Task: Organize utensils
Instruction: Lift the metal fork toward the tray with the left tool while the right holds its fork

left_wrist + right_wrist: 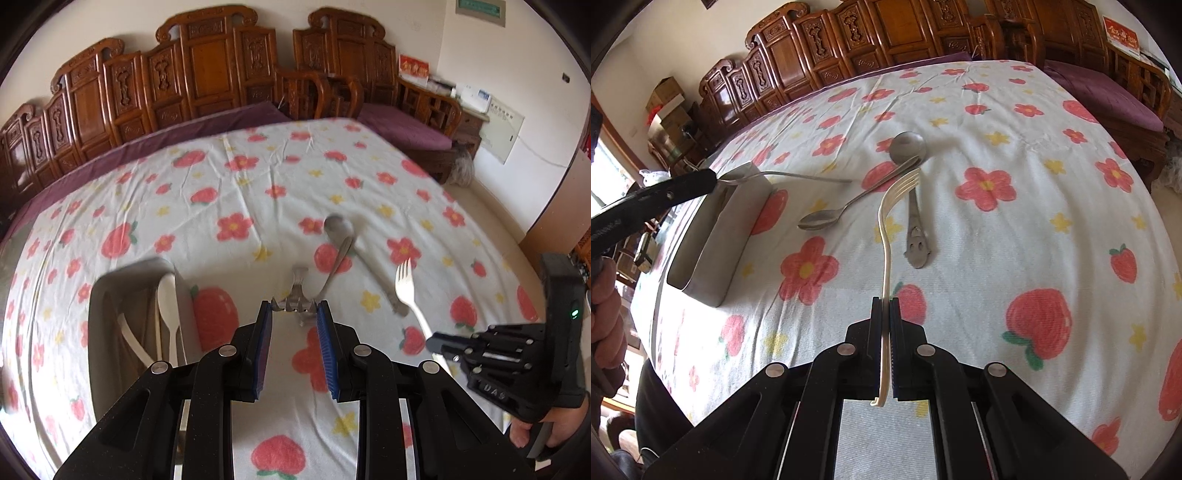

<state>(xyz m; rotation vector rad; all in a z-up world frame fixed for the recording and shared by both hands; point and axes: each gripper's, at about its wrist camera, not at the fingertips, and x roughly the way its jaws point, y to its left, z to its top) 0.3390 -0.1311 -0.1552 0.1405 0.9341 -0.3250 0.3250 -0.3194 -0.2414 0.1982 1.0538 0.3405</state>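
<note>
A white spoon (167,295) is already stowed in the tray (110,280), lower left. A metal fork (297,295) is pinched by the left gripper (294,309), a white fork (888,229) by the right gripper (885,301); two spoons (820,218) remain at centre.

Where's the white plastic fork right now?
The white plastic fork is clamped by its handle in the right claw, tines forward, above the flowered cloth. In the right wrist view the two metal spoons lie just beyond it.
</note>
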